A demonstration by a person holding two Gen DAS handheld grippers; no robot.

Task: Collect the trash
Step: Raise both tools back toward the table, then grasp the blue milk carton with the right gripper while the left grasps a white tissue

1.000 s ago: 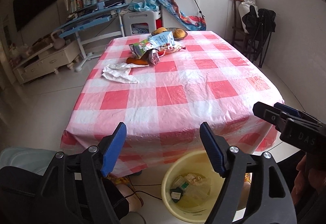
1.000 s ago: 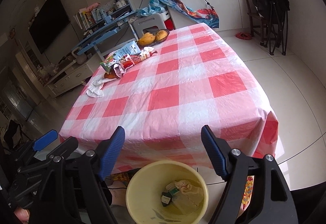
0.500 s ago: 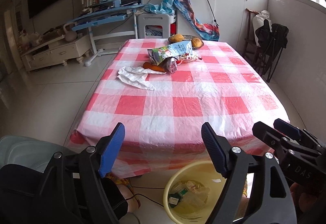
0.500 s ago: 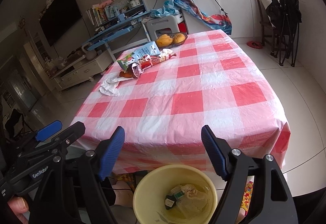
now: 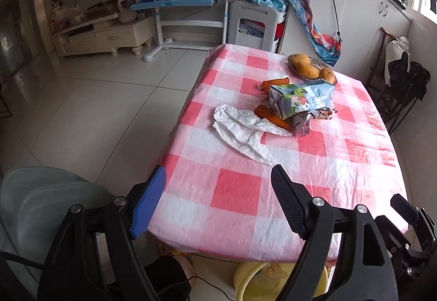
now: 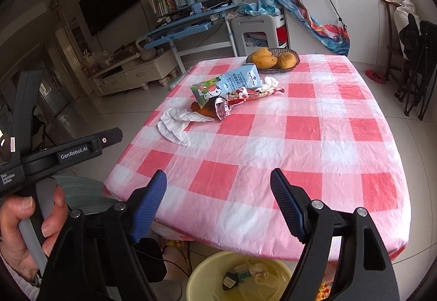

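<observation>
Table: a large table under a glossy pink-and-white checked plastic tablecloth (image 6: 300,148) fills the middle of both views; its near edge lies just beyond both pairs of fingers.
Bin: a pale yellow round plastic bucket (image 6: 202,273) stands on the floor below the table's near edge, partly under the overhang, with crumpled wrappers and a small dark carton inside.
Left gripper: the black two-finger left gripper with blue pads (image 5: 217,198) hangs above the table's near left corner, jaws spread wide with only tablecloth between them; a hand (image 6: 24,230) clasps its grey handle in the right wrist view.
Right gripper: the black two-finger right gripper with blue pads (image 6: 218,202) hangs above the near edge and the bucket, jaws wide apart and holding nothing.
Trash, tissue: a crumpled white paper tissue (image 5: 245,131) lies on the far left part of the cloth, well apart from both grippers.
Trash, carton: a light blue and green drink carton with a cartoon cow (image 6: 226,82) lies on its side just beyond the tissue.
Trash, wrappers: a torn red and silver snack wrapper (image 6: 240,98) lies against the carton.
Food: an orange carrot (image 5: 271,116) lies partly under the carton, touching the tissue; a second carrot (image 5: 275,82) lies behind it.
Fruit: a dark shallow basket of yellow mangoes (image 6: 273,60) sits at the far end.
</observation>
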